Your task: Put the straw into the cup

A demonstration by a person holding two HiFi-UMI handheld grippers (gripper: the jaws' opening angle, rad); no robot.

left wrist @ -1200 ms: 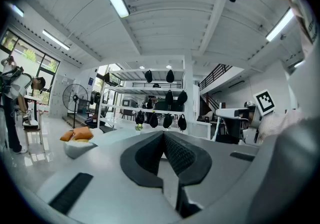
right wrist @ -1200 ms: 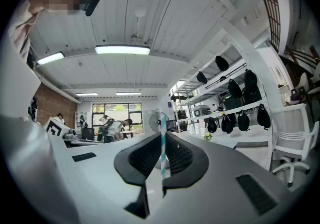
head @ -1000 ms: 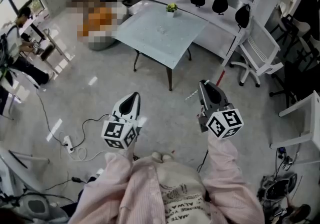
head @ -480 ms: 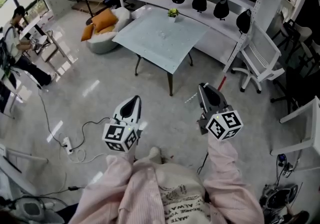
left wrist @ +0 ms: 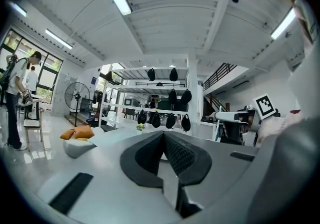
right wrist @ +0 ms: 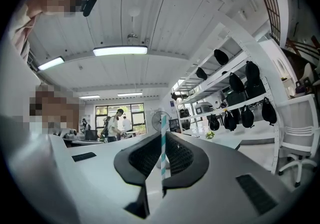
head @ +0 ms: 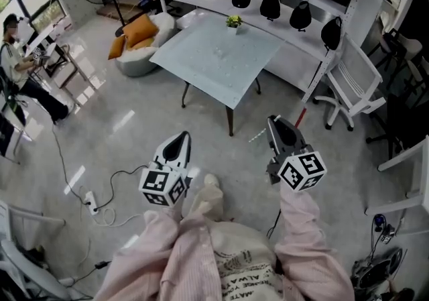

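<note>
My right gripper (head: 273,123) is shut on a teal-and-white striped straw (right wrist: 163,144), which stands upright between its pads in the right gripper view. In the head view the straw (head: 257,136) shows as a short pale stick to the left of the jaw tips. My left gripper (head: 177,145) is shut with nothing between its fingers, and its jaws meet in the left gripper view (left wrist: 163,136). Both are held over the floor, short of a glass table (head: 194,68). A faint clear thing (head: 218,45) sits on the table; I cannot tell whether it is the cup.
A small potted plant (head: 232,21) stands at the table's far edge. A white chair (head: 352,85) is to the right, and shelves with black bags (head: 270,3) run behind. Orange cushions (head: 137,30) lie far left. Cables and a power strip (head: 90,199) cross the floor at the left.
The person has stepped toward the table, carrying both grippers forward. The table has come nearer in the head view, and a shoe now shows between the grippers.
</note>
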